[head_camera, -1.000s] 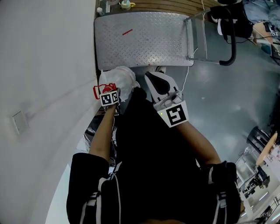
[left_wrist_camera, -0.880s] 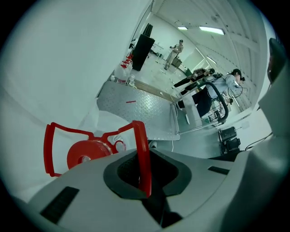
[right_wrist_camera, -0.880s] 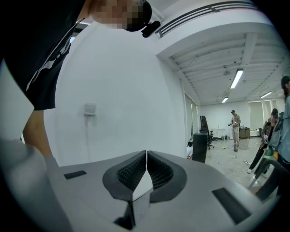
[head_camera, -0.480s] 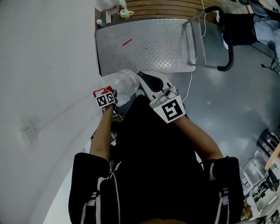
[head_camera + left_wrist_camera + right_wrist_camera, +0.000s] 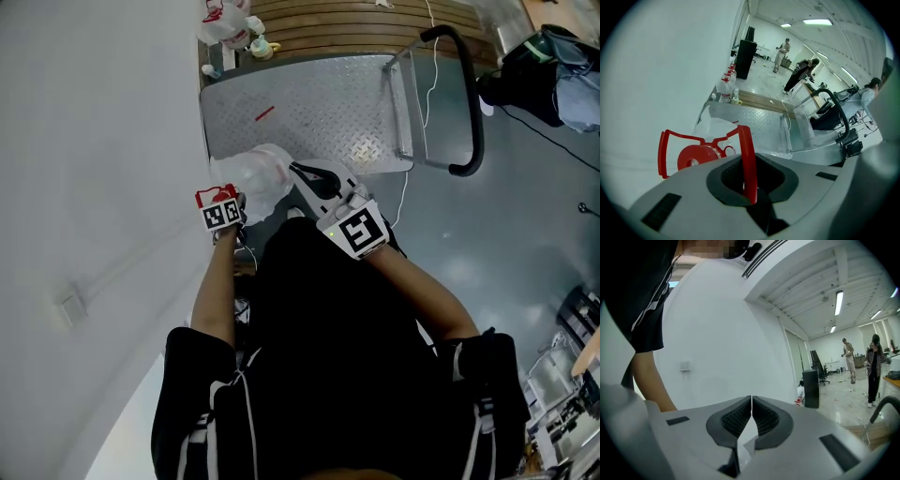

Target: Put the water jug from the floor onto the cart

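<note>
At the near edge of one cart (image 5: 309, 103): one water jug (image 5: 255, 178), red handle (image 5: 746, 159) clamped in left gripper (image 5: 749, 183); right gripper (image 5: 751, 416) closed, empty. Both grippers and jug nearer cart than a second ago.

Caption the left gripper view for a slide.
Left gripper clamps the red handle of the water jug, steel cart ahead by the wall.

Bright even indoor light, ceiling strip lights (image 5: 838, 302) overhead, glare patch on cart deck (image 5: 362, 150), soft sheen on grey floor (image 5: 459, 272), heavy fisheye bending and dark corners in both gripper views
</note>
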Tool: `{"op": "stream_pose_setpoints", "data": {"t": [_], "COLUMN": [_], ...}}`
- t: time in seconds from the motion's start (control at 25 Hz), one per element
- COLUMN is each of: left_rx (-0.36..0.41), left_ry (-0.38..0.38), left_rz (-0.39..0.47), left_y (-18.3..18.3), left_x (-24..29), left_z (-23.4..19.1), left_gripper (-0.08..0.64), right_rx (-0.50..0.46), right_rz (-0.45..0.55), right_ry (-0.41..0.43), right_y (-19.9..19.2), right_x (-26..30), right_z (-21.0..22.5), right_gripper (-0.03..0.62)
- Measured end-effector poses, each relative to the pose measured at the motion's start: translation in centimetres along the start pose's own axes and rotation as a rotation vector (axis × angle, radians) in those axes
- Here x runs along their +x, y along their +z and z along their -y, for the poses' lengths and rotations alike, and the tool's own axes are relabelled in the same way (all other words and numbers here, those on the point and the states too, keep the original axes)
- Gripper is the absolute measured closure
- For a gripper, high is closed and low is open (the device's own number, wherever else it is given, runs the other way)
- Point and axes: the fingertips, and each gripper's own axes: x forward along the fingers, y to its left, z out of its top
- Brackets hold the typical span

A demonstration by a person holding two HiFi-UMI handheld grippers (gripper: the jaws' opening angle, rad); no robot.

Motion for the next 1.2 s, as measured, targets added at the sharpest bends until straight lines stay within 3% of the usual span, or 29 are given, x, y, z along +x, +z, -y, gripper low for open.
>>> {"op": "stream_pose_setpoints", "data": {"t": [0.28, 0.48, 0.6, 0.96, 1.08, 1.2], "left_rx": [0.030, 0.047, 0.077, 0.195, 0.194, 0.161], "left_ry": [0.011, -0.040, -0.078, -0.195, -0.237, -0.250], "left_rz": [0.033, 0.029, 0.008, -0.067, -0.052, -0.017], "left_y": [6.7, 11.3, 12.6, 15.6, 16.4, 17.8], "left_x": [1.1, 2.6, 4.0, 8.4, 9.5, 10.4], "left_z": [2.8, 4.3, 5.0, 7.7, 8.3, 9.1], "left_gripper": [0.511, 0.511, 0.511, 0.511, 0.511, 0.512], "right_rx": [0.036, 0.088, 0.072, -0.018, -0.009, -0.006], "right_rz": [0.011, 0.019, 0.017, -0.018, -0.009, -0.023], "right_ry": [-0.036, -0.074, -0.116, -0.386, -0.510, -0.560], "right_y": [-1.0, -1.2, -1.3, 0.7, 1.1, 0.6], "right_x": [0.2, 1.5, 2.0, 1.3, 0.2, -0.1], "right_z": [2.8, 4.0, 4.1, 8.2, 10.3, 11.0], "right_gripper": [0.572, 0.572, 0.573, 0.574, 0.574, 0.572]}}
